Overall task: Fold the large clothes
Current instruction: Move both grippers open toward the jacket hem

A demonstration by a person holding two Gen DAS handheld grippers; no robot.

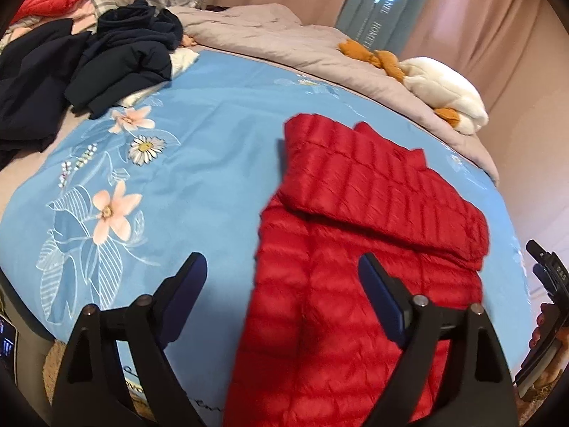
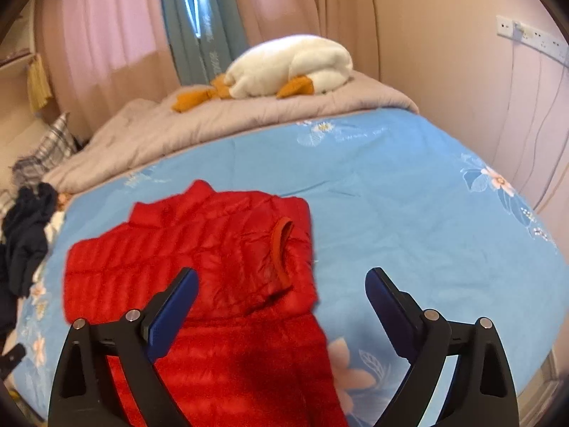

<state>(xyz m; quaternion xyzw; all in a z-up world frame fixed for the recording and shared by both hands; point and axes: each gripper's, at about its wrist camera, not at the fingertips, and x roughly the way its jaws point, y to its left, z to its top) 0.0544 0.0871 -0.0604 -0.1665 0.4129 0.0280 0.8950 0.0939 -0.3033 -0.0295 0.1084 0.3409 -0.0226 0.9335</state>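
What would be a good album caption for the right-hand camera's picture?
Open right gripper above a partly folded red puffer jacket on a blue flowered bedspread.

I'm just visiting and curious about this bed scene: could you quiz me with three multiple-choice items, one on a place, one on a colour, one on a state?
1. Where is the white plush toy?
A. on the grey quilt at the far end of the bed
B. on the red jacket
C. on the floor

2. What colour is the puffy jacket on the blue floral cover?
A. navy
B. red
C. white

3. How does the right claw stand?
A. shut on the jacket
B. shut on nothing
C. open, gripping nothing

Answers: 1 A, it lies on the quilt near the curtains; 2 B, its quilted shell is bright red; 3 C, its fingers are wide apart and hold nothing.
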